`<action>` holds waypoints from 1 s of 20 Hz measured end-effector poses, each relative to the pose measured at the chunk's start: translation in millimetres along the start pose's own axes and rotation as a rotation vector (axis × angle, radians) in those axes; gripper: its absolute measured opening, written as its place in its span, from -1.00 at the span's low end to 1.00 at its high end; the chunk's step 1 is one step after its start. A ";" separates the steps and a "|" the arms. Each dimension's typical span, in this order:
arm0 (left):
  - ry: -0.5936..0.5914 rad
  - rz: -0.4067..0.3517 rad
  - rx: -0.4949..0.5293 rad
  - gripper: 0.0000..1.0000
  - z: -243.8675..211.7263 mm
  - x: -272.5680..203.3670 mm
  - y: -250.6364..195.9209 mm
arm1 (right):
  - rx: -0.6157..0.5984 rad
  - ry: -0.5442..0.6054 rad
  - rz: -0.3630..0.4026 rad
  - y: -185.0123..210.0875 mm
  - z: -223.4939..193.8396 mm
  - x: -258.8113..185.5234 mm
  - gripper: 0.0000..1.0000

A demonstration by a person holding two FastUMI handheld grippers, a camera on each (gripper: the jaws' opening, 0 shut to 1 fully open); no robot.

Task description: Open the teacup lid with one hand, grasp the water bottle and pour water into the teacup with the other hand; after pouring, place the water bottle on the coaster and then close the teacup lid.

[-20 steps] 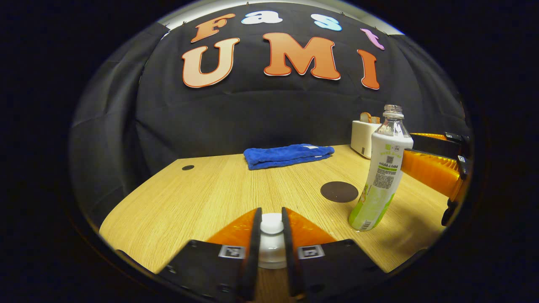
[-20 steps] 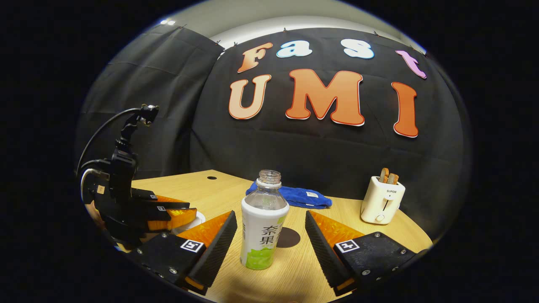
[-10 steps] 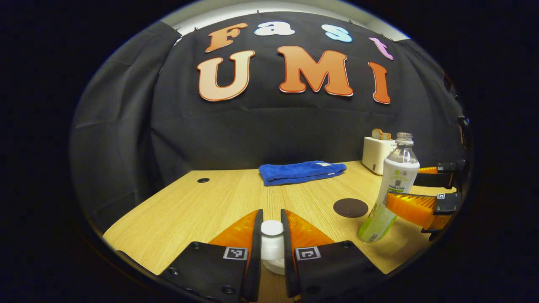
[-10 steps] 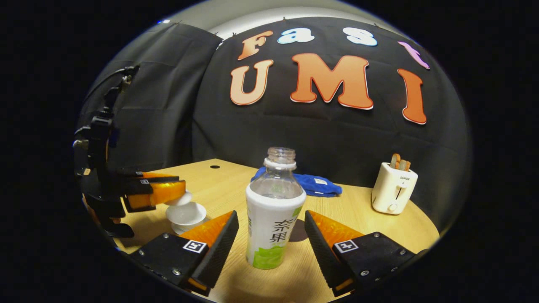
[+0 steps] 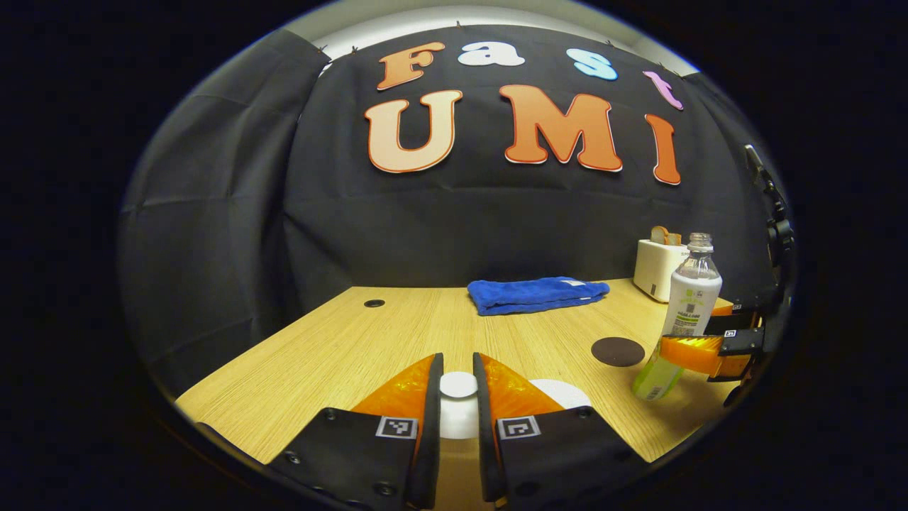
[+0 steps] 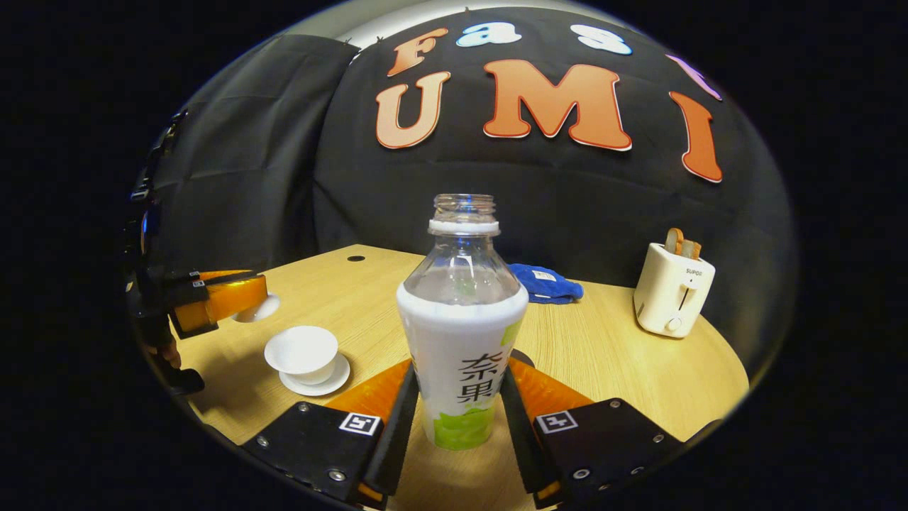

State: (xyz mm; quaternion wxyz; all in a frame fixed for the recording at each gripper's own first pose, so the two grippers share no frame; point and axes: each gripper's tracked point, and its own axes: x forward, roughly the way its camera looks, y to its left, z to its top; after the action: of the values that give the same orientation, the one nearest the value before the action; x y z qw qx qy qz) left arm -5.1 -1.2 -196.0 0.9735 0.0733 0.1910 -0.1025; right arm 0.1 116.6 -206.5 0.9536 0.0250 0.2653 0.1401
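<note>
Light wood-grain surface (image 6: 603,355) carries all items. In the right gripper view, at far left, the left claw (image 6: 245,301) is closed on the white teacup lid (image 6: 257,309) and holds it raised, clear of the cup and to the cup's left. The open white teacup (image 6: 301,353) stands on its saucer (image 6: 314,382) just right of that claw. At centre, the right claw (image 6: 457,408) is closed on the water bottle (image 6: 461,319); both fingers press the labelled lower body. The bottle is uncapped, upright, and its base is at or near the surface; contact cannot be determined. A folded blue cloth (image 6: 546,282) lies behind the bottle. A white toaster (image 6: 672,287) with bread slices stands at right.

In the left gripper view, the lid's knob (image 5: 458,385) sits between the closed fingers at bottom centre. The dark round coaster (image 5: 618,351) lies bare, just left of the bottle (image 5: 684,312).
</note>
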 end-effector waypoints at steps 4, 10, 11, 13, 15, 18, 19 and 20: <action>-0.001 0.043 -0.009 -0.46 -0.8 -4.4 24.1 | -0.192 -0.023 -0.075 -10.7 16.5 0.0 0.21; -0.006 0.104 0.001 -0.46 -2.0 -15.6 56.1 | -0.542 -0.045 -0.158 -10.6 33.2 7.0 0.30; -0.007 0.111 -0.001 -0.46 -2.1 -18.0 60.9 | -0.582 -0.043 -0.163 -9.6 35.2 10.0 0.30; -0.007 0.123 0.004 -0.46 -3.9 -20.9 68.0 | -0.683 -0.046 -0.174 -6.0 39.2 14.8 0.29; -0.008 0.134 0.015 -0.40 -4.7 -24.2 74.9 | -0.818 -0.056 -0.192 -1.7 43.5 15.8 0.30; -0.008 0.144 0.017 -0.46 -7.7 -26.8 81.0 | -1.007 -0.075 -0.226 3.1 46.9 17.0 0.29; -0.006 0.147 0.016 -0.46 -8.6 -28.8 83.6 | -1.054 -0.078 -0.225 3.8 45.9 16.7 0.29; -0.004 0.149 0.016 -0.46 -10.0 -29.9 85.8 | -1.093 -0.077 -0.221 4.5 45.4 16.6 0.29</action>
State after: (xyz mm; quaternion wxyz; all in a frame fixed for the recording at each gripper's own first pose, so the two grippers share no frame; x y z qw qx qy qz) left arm -16.2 88.9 -184.8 0.9782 0.0948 0.1823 -0.0315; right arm 35.9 126.8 -175.3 0.8457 -0.4961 0.1202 0.1554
